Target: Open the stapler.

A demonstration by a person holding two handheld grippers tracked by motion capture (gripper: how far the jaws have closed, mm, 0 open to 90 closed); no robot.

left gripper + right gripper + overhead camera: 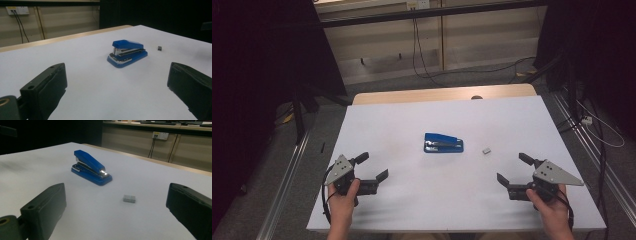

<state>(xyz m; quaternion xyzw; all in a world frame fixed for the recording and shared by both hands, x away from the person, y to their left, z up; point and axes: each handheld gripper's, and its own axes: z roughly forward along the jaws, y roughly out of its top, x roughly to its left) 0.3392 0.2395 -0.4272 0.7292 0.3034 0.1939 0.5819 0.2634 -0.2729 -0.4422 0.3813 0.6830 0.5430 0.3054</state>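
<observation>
Both grippers wait with jaws wide apart — left gripper (372, 167) at seven o'clock, right gripper (513, 170) at five — blue stapler (443, 143) mid-table, staple block (486, 149) at its three o'clock.

white table (412, 120), wall socket (160, 135), cables (418, 45)

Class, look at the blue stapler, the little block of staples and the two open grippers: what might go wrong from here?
1. The staple block is tiny and lies flat on the white table; the right gripper, its jaws wide open, may push it away or break it instead of gripping it.
2. The stapler stands loose; a one-sided push from the left gripper could slide or tip it.
</observation>
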